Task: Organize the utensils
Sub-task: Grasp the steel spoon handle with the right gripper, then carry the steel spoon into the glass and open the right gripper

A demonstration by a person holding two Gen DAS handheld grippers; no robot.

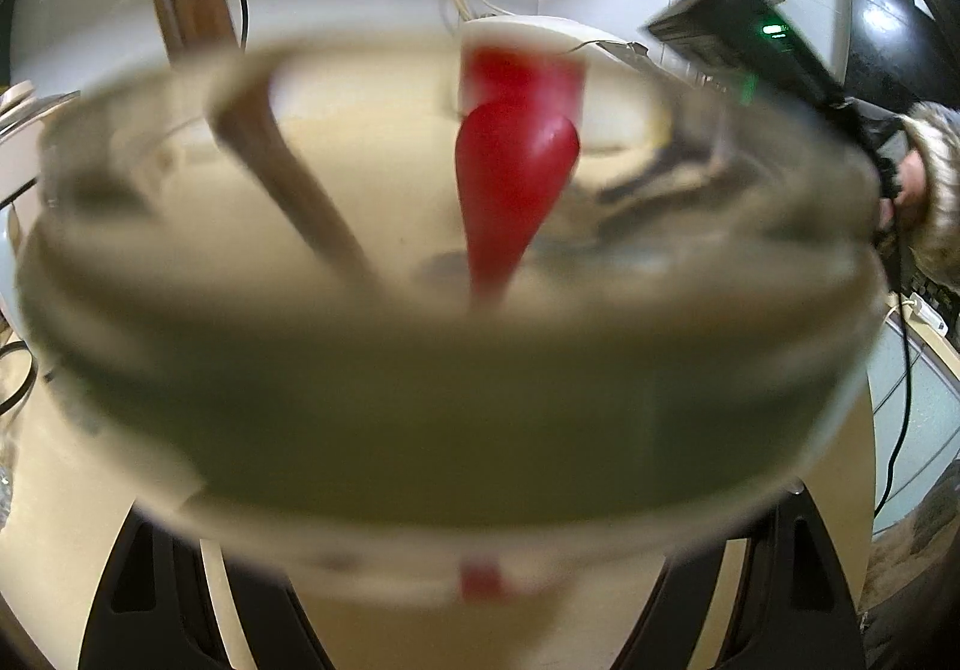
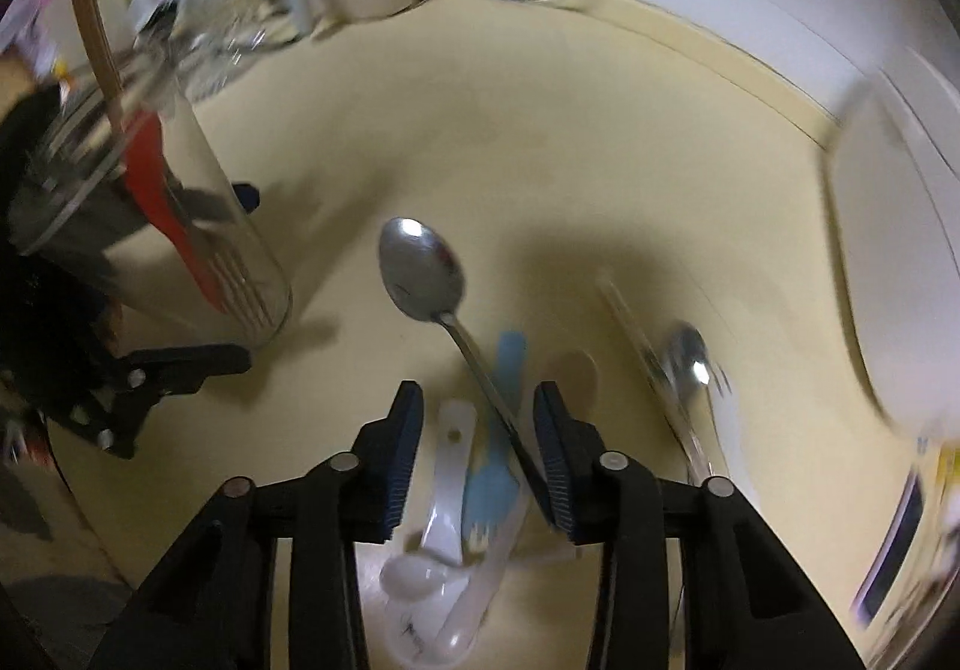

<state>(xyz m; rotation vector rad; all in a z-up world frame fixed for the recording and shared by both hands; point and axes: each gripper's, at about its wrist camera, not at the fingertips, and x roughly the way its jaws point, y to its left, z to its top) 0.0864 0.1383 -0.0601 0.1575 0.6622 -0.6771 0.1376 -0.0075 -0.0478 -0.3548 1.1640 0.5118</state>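
Straddling a metal spoon's handle, the right gripper (image 2: 474,466) has its blue-padded fingers (image 2: 403,460) parted, with a clear gap on the left side; the handle runs slantwise between them and seems to lie against the right pad, but no squeeze is evident, so I read the jaws as open about it, not gripping; the metal spoon (image 2: 423,274) has its bowl out ahead of the fingertips, toward the middle of the countertop (image 2: 540,129), and whether it rests on the pile or is lifted off it I cannot tell; beneath the handle lie a blue utensil (image 2: 501,430) and a white ceramic spoon (image 2: 447,466), overlapping; just right of the pile, a second metal spoon (image 2: 693,364) and a clear-handled piece, both blurred; at the countertop's left side stands the glass jar (image 2: 180,226), with a red utensil (image 2: 159,190), a fork and a wooden handle inside; the left gripper (image 1: 480,616) holds that jar, its fingers wide on either side of the glass, which fills the left wrist view out of focus.

Judged from this, the step in hand is picking the metal spoon from the loose pile; the next move calls for closing squarely on the thin handle without catching the blue utensil beneath, then lifting clear and carrying it leftward to drop into the jar's mouth.
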